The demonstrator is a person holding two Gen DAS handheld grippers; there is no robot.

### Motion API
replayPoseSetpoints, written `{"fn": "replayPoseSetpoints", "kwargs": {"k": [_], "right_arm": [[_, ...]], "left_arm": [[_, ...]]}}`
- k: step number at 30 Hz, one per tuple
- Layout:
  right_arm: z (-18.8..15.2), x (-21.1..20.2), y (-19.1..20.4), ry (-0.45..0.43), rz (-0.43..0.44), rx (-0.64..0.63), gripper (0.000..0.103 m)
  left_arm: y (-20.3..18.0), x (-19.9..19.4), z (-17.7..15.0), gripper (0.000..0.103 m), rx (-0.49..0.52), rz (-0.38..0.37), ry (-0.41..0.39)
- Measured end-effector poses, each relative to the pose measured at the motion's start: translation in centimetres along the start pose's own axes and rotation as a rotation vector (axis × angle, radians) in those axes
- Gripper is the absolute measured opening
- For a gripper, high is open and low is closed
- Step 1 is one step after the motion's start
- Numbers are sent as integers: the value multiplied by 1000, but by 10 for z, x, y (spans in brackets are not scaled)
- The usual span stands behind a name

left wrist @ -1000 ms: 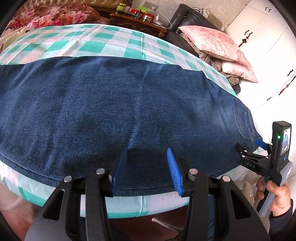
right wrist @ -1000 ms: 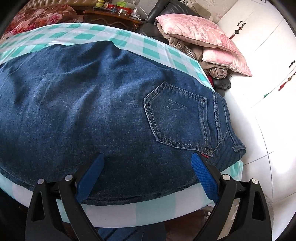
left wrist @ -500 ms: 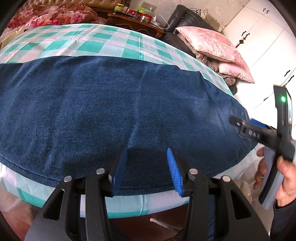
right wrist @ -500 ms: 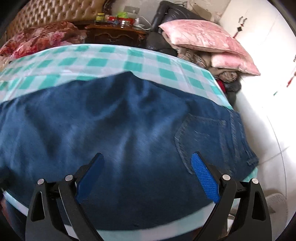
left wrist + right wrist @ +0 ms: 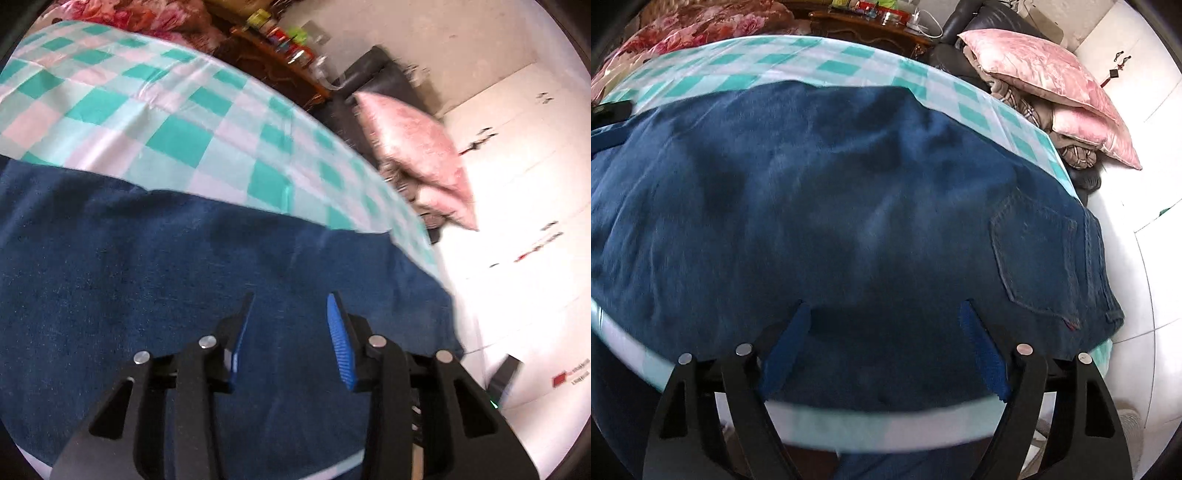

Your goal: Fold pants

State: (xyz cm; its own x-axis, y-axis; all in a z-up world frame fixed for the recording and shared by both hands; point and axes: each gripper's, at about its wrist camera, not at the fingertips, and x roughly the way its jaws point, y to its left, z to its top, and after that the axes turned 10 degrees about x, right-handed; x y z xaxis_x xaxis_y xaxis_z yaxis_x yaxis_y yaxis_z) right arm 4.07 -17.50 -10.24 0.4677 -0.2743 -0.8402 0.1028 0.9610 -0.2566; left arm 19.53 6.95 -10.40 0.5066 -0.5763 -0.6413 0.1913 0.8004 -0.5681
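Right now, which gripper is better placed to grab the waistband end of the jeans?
Right gripper, probably: it is open with the back pocket and waistband beside its fingers. The left gripper sees only plain denim.

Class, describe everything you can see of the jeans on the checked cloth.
The jeans are dark blue denim, spread flat and slightly rumpled across the teal-and-white checked cloth. A stitched back pocket faces up at the right end beside the waistband. Both grippers, left and right, hover open over the near edge.

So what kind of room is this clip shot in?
Most likely a home bedroom: jeans spread on a checkered bedsheet, pink pillows piled at the side, and a floral blanket by the headboard end.
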Motion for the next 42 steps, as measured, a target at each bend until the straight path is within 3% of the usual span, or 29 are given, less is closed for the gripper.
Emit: {"fn": "replayPoseSetpoints", "kwargs": {"k": [4,10,13,17,22,23,24,26,32,35,36,42], "right_arm": [[-9,-10,-47,-19,-65,89,78],[-23,8,-181,18,-228,389,81],[-27,13,-239,17,-281,513,81],[-22,24,-280,-2,-323,562,83],[-9,43,-306,-29,-310,578,85],[-7,51,-305,-17,-321,547,83],[-7,58,-304,1,-319,528,71],[-10,66,-299,33,-284,521,62],[-13,69,-288,13,-356,458,61],[-14,69,-292,19,-345,458,61],[-13,69,-292,21,-346,454,61],[-11,68,-287,27,-385,437,61]], "left_arm": [[-29,13,-23,38,13,-122,40],[-114,49,-75,39,149,-329,160],[-152,68,-91,39,236,-371,207],[-174,90,-106,39,233,-403,280],[-190,93,-116,39,301,-349,272],[-193,92,-116,39,316,-335,260],[-196,93,-115,39,339,-313,248],[-198,93,-114,38,364,-269,238],[-209,108,-118,37,489,-140,267],[-205,109,-116,9,522,-74,269],[-200,108,-113,3,494,-103,282],[-199,107,-119,3,491,-107,311]]}}
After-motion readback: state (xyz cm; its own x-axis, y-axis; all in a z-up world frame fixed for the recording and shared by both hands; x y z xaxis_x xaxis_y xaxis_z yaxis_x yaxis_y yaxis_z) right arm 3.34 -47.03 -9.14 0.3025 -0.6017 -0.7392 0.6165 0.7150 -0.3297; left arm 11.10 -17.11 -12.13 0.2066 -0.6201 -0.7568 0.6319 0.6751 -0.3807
